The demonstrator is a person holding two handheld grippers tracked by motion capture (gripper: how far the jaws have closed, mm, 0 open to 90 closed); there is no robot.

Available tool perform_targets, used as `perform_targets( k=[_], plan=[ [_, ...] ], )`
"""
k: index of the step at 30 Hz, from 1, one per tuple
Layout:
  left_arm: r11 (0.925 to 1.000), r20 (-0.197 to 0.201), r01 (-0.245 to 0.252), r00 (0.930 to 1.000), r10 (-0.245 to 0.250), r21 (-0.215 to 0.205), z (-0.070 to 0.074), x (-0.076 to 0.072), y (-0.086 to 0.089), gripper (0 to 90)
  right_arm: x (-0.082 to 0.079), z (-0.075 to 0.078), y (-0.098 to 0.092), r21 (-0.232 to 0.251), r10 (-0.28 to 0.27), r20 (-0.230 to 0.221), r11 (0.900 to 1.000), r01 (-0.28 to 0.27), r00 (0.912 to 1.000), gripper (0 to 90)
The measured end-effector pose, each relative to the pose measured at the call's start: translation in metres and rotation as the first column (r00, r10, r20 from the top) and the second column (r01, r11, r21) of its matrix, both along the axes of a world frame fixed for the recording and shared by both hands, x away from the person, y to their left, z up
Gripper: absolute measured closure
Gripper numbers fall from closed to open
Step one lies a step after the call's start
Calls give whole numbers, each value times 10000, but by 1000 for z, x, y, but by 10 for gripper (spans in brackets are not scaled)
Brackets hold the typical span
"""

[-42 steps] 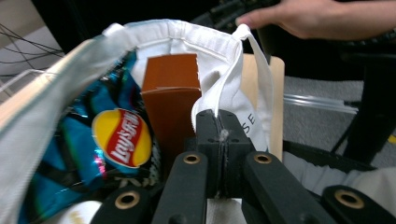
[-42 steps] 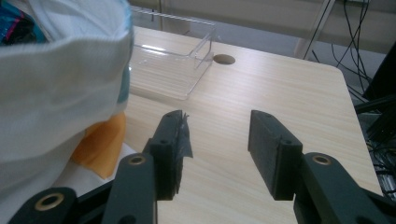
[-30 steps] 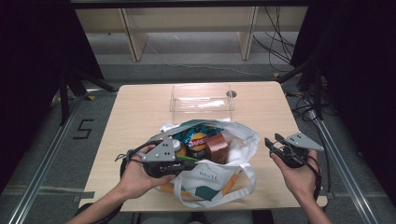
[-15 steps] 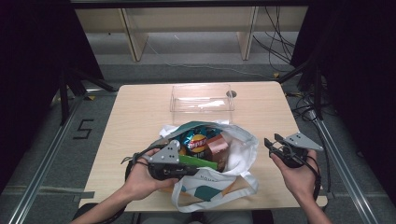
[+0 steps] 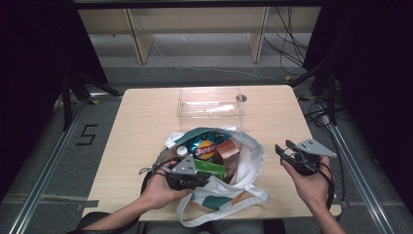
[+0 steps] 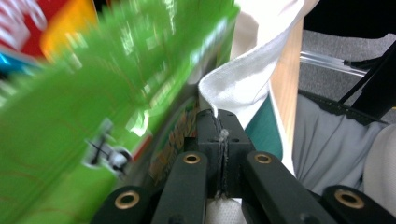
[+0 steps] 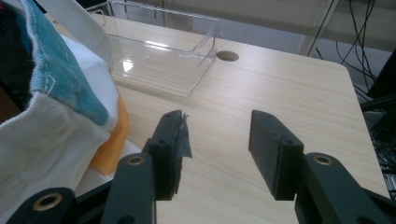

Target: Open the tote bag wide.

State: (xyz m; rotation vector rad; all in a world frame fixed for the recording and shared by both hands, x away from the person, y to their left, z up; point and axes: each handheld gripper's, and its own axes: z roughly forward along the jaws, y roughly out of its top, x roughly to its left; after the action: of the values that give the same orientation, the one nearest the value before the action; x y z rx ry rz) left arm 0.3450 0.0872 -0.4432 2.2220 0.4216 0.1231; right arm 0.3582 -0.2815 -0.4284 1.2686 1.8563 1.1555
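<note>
Green snack packet [image 5: 210,168], clamped in closed left gripper [image 5: 197,176], was lowered toward tote bag [image 5: 248,161] since a second ago; right gripper [image 5: 285,149] held half-open, empty.

Snack packets [image 5: 207,148] in bag [image 5: 251,158], clear box [image 5: 210,103] behind it

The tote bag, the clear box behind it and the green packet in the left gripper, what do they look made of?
The tote bag looks like soft woven cloth, white with teal and orange print: it sags and folds. The clear box looks like hard glossy plastic: see-through with bright glints. The green packet, pinched by the left gripper, seems shiny plastic film, though blur leaves that open.
</note>
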Motion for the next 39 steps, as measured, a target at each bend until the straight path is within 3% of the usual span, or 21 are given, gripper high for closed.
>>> perform_targets(
  k=[1,3,10,17,18,20,21,23,25,26,29,30,32,33,34,36,39],
  plan=[
    [10000,-26,-65,10000,65,37,-3,0,-1,883,3,-1,-2,-157,156,340,9998,-151,9993,555],
    [9996,14,-49,10000,49,279,-8,0,-3,883,3,-1,-2,-284,276,185,9992,-270,9994,556],
    [9990,-17,-108,9999,109,424,-19,-1,-7,883,1,-1,-1,-123,127,40,9998,-127,9999,556],
    [9970,66,12,10000,-18,773,-26,-1,-9,883,2,-1,-1,-135,219,150,9997,-217,9996,556],
    [9965,41,-9,10000,6,840,-27,0,-9,883,0,0,0,-14,116,-14,9999,-116,9999,556],
    [9960,-11,34,10000,-33,889,-29,0,-9,882,2,0,-1,-149,284,280,9995,-280,9992,558],
    [9961,-7,36,10000,-36,887,-29,-1,-9,882,0,3,0,-16,157,53,9999,-157,9999,558],
    [9961,89,118,9999,-126,869,-26,-2,-9,876,-1,6,0,-23,242,142,9997,-242,9996,557],
    [9981,-16,56,10000,-55,607,-22,-4,-7,849,-3,10,1,104,254,253,9996,-256,9994,559],
    [9980,17,126,9999,-127,613,-18,-6,-4,803,-1,12,0,52,316,618,9995,-320,9976,560],
    [9996,-152,82,9999,-78,266,-7,-15,2,657,-5,21,1,135,420,508,9990,-427,9978,563],
    [9999,-36,77,10000,-77,112,-2,-19,5,611,-3,23,0,104,572,760,9983,-582,9955,565],
    [10000,322,-35,9995,35,-18,9,-24,17,572,-7,29,1,242,403,654,9988,-420,9970,568],
    [9997,331,-117,9994,124,-216,12,-27,20,552,-6,32,-1,-19,576,1010,9983,-577,9932,575],
    [9991,353,-211,9991,224,-379,17,-28,27,542,-6,33,0,131,548,932,9983,-563,9941,580],
    [9957,297,-425,9985,451,-819,26,-30,41,523,-9,37,3,305,478,960,9982,-509,9942,600],
    [9885,699,-1009,9916,1092,-1124,42,-31,63,506,-9,43,6,384,789,1049,9958,-833,9913,636]
  ],
)
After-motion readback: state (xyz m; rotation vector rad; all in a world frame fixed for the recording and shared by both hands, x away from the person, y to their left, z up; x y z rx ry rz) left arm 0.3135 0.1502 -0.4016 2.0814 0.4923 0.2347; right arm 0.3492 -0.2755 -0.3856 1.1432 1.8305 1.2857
